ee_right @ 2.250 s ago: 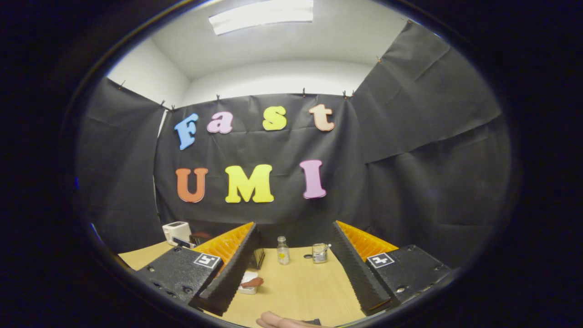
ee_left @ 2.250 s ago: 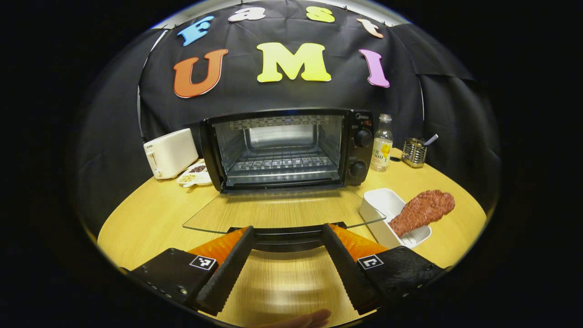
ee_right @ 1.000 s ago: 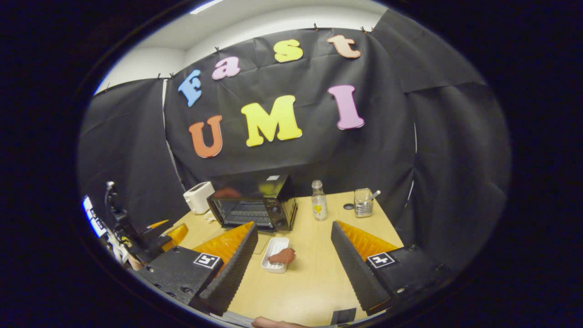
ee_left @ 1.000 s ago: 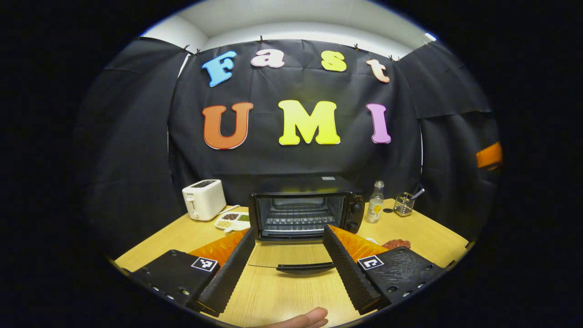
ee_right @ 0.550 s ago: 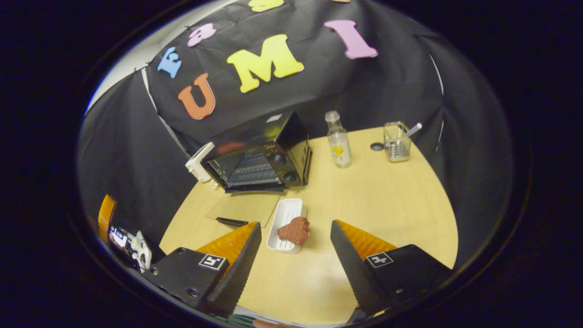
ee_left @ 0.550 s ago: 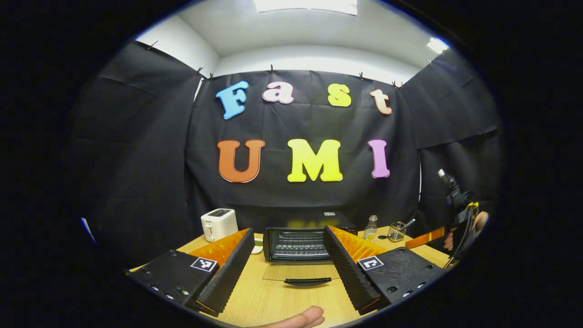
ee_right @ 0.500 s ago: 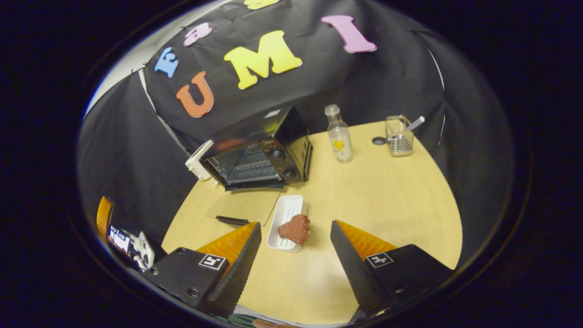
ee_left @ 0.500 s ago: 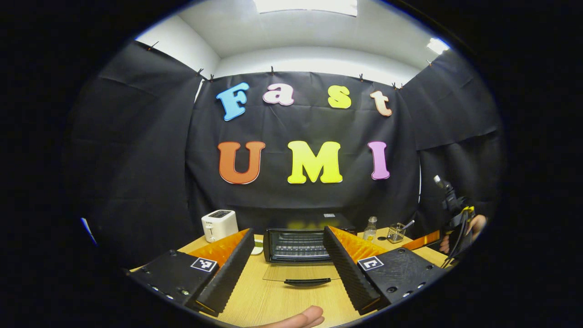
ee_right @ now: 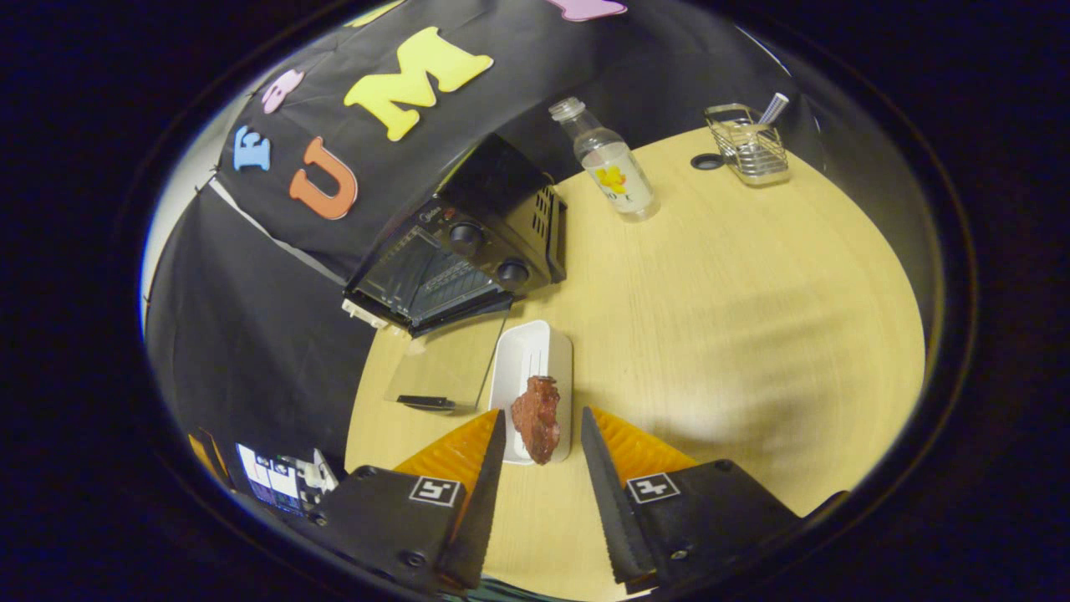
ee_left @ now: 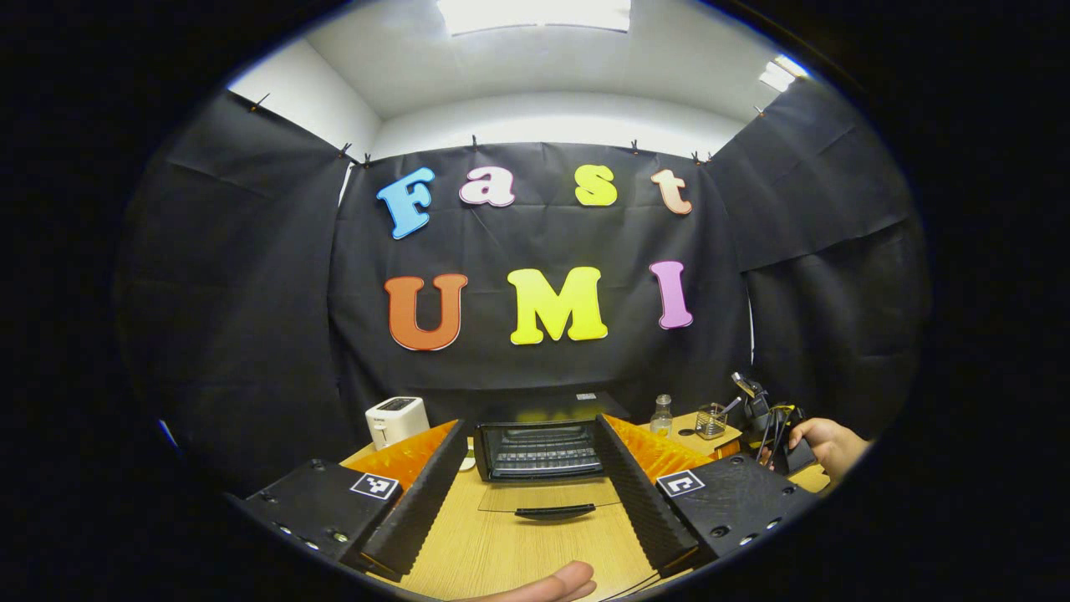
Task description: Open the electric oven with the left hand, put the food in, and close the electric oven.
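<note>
The black electric oven [ee_left: 539,447] stands at the table's far side with its glass door [ee_left: 547,498] lying flat, handle toward me. My left gripper [ee_left: 530,420] hangs open well back from the door, holding nothing. In the right gripper view, a reddish-brown piece of food [ee_right: 537,416] lies at the near end of a white tray [ee_right: 528,351] beside the open oven [ee_right: 468,242]. My right gripper [ee_right: 542,413] is low over the tray, its fingers narrowed on either side of the food, with small gaps still showing.
A white toaster [ee_left: 395,420] stands left of the oven. Right of the oven are a clear bottle [ee_right: 614,171] and a wire basket [ee_right: 748,150]. A hand [ee_left: 823,443] holding the other gripper shows at the right of the left gripper view. Bare tabletop [ee_right: 736,293] lies right of the tray.
My right gripper has dropped and tilted down to the tray, and its fingers have narrowed around the food. My left gripper has drawn back from the open door and stayed open.
</note>
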Tool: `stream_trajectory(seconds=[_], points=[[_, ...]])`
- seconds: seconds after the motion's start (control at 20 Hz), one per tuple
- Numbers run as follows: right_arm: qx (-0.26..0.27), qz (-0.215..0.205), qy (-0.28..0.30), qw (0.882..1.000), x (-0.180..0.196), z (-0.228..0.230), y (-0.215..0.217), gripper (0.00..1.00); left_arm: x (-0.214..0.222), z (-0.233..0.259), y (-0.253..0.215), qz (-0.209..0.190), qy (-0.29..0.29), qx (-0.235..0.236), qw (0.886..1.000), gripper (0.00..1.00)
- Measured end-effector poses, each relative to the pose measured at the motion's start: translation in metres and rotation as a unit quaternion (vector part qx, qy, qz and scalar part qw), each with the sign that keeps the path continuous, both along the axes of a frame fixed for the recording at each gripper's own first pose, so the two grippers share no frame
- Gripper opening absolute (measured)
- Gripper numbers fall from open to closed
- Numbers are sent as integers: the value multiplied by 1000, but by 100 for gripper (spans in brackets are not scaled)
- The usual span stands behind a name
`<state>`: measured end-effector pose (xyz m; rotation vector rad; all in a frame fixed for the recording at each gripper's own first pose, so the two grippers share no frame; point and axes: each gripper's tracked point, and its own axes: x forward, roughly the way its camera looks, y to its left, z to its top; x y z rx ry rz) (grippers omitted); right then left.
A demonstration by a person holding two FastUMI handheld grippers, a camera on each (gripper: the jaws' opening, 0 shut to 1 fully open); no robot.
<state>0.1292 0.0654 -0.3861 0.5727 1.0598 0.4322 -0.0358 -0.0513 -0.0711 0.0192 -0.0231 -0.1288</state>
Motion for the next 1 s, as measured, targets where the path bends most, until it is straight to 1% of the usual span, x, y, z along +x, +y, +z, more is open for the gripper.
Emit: stream_trajectory(seconds=[0.05,0.1,0.15,0.2,0.25,0.3,0.35,0.45,0.55,0.65,0.8,1.0], points=[[10,2,5,1000,0,-3,4,45,0,-2,-1,-1,3,0,1000,96],[21,7,14,1000,-2,-5,8,48,-1,-5,-2,-5,5,-2,1000,96],[22,9,21,999,-6,-10,10,35,-3,-6,-2,-7,7,-2,1000,96],[23,9,22,999,-6,-12,9,27,-4,-6,-2,-6,10,-2,1000,96],[27,10,18,999,-7,-9,10,16,-5,-6,-2,-6,11,0,1000,96],[27,13,12,999,-9,-5,12,15,-5,-7,-1,-6,11,0,1000,96],[19,18,-1,1000,-11,0,13,13,-6,-7,0,-7,10,1,1000,96],[-13,31,-41,999,-13,10,12,10,-9,-10,2,-9,13,-2,1000,96],[-54,45,-85,994,-17,26,11,8,-13,-8,4,-13,13,-8,1000,96],[-107,63,-138,983,-22,44,13,6,-18,-7,9,-14,11,-14,1000,96],[-179,81,-208,958,-30,72,24,6,-27,-3,15,-19,5,-20,1000,96],[-236,108,-271,927,-44,98,55,6,-32,-3,31,-9,-3,-16,1000,96]])
